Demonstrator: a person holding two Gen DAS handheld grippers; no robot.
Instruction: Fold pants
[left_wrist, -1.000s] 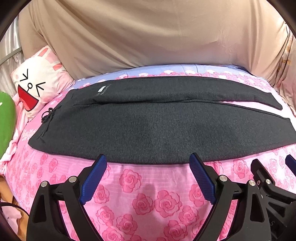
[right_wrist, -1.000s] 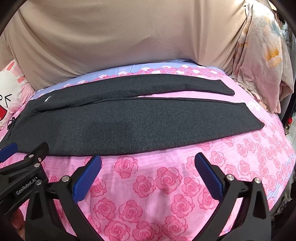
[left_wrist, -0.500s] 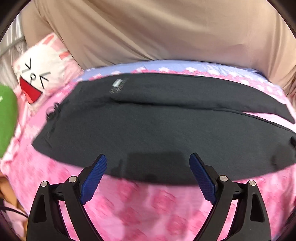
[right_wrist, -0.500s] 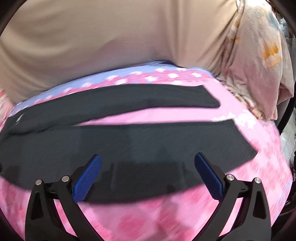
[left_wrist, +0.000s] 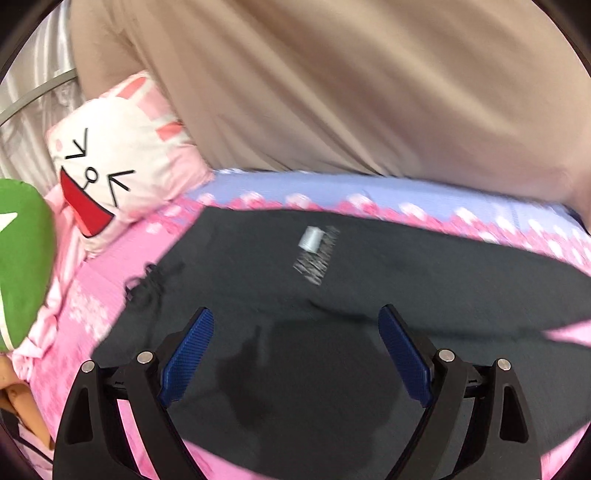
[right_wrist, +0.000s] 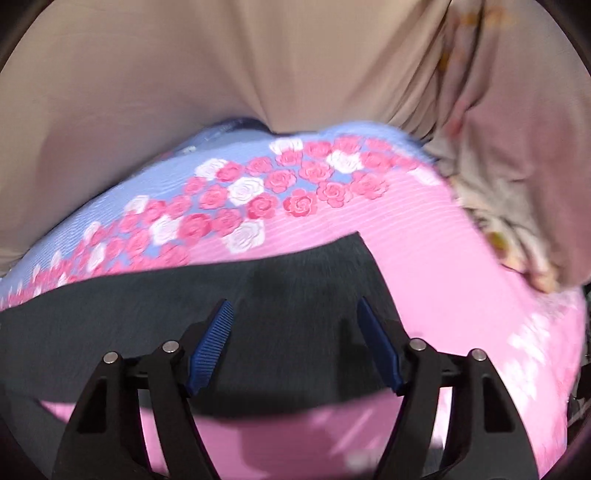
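While both frames are motion-blurred, enough stays legible to log. Left gripper (left_wrist: 295, 350): blue-padded fingers (left_wrist: 186, 356) spread wide, nothing between them, hovering over the dark grey pants (left_wrist: 369, 295); contact with the fabric cannot be judged. Pants lie flat on the pink rose-print bedsheet (left_wrist: 110, 280), running under and beyond both fingertips. Beyond the fingertips, slightly right of centre: a small pale label (left_wrist: 312, 238) with printed lettering beneath it. Beyond the left finger, at the fabric's edge: a dark drawstring (left_wrist: 151, 280), blurred. Farther left of that finger: white cartoon-face pillow (left_wrist: 118, 166) and green cushion (left_wrist: 22, 266). Past the sheet's far edge: beige drape (left_wrist: 351, 92). Right gripper (right_wrist: 295, 341): fingers (right_wrist: 210, 345) parted to a moderate gap, narrower than the left pair's, gripping nothing. Pant leg end (right_wrist: 314, 280) directly under and ahead of the fingertips, its squared hem (right_wrist: 376, 269) just beyond the right finger. Bedsheet (right_wrist: 461, 277) visible to the right of and below the fingers, rose border beyond the hem.
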